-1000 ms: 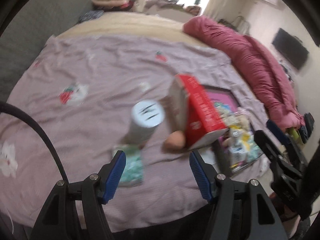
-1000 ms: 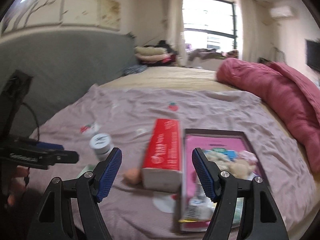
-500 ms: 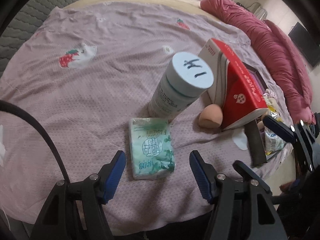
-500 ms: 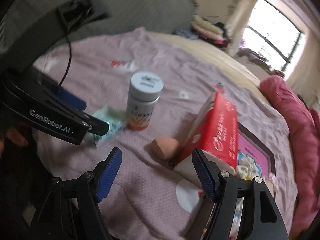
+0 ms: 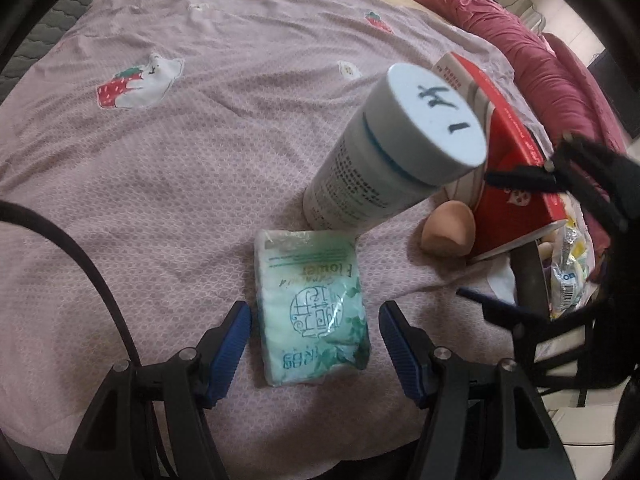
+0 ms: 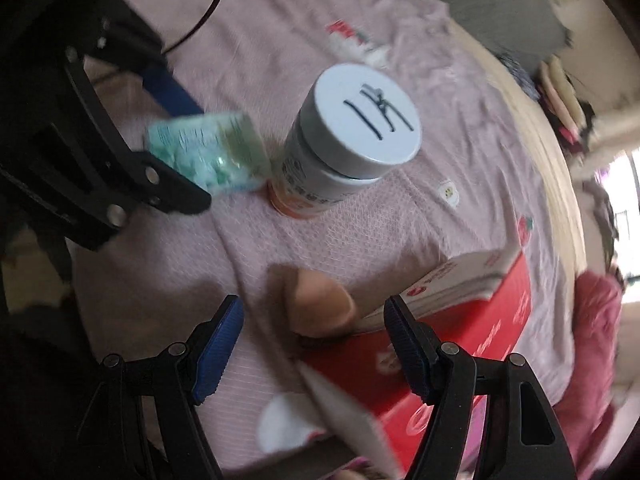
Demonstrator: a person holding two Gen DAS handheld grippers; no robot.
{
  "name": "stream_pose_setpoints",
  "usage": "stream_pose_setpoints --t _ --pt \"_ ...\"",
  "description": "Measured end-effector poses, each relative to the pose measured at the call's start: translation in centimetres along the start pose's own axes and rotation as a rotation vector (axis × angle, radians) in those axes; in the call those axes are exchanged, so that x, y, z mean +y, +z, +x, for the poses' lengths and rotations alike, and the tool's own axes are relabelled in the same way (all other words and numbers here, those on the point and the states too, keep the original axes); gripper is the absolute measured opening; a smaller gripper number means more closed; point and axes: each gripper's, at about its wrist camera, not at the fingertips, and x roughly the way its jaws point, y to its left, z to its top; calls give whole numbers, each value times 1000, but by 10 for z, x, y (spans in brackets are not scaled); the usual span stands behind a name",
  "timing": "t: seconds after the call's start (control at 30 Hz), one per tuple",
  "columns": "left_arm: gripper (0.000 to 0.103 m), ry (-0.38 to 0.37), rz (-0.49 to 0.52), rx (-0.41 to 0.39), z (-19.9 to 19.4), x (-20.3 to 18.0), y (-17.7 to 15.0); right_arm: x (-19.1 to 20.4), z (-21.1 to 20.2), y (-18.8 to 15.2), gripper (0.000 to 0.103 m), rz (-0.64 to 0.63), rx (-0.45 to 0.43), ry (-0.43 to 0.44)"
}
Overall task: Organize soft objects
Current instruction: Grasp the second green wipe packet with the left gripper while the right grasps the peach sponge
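Bed covered by a pale mauve sheet (image 5: 168,184) printed with strawberries and small white animals; all items sit on it close to the near edge. Left gripper (image 5: 315,344) points steeply down, jaws wide, blue pads on either side of a green tissue pack (image 5: 312,312) lying flat; narrow gaps show between pads and pack, no contact seen. Just beyond the pack's far end stands a white bottle (image 5: 384,160), upright, flat lid marked in black pen, base almost touching the pack. To the bottle's right, a peach egg-shaped makeup sponge (image 5: 448,232) rests against the lower end of a red and white carton (image 5: 508,184), which stands on its long edge. Past the carton, at the sheet's right edge, a dark-framed tray (image 5: 528,280) holding small packets, contents hard to make out. Rolled crimson quilt (image 5: 540,52) along the bed's far right side. Right gripper (image 6: 314,340), view motion-blurred, also aimed down with jaws wide and nothing gripped; the sponge (image 6: 320,304) lies between its fingertips and slightly ahead, the left pad well clear of it, the carton's (image 6: 460,320) end beside the right pad. In this view the left gripper's black fingers cross the upper left, over the pack (image 6: 208,156), with the bottle (image 6: 344,148) beside it.
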Motion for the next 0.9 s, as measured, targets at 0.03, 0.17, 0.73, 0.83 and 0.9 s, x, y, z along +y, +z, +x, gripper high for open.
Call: stream_pose_setpoints --t 0.03,0.17,0.73,0.83,0.9 --pt "66 -1 -1 5 2 1 1 -1 3 2 74 -31 18 -6" --pt "66 -7 -9 8 6 2 5 -1 15 14 73 -139 71 15" --pt "66 25 0 2 17 2 8 -21 32 3 41 -144 91 79" --pt "64 48 14 0 20 -1 8 -35 13 -6 41 -38 28 123" --pt "55 60 19 -6 21 0 9 -43 -2 -12 41 39 -30 158"
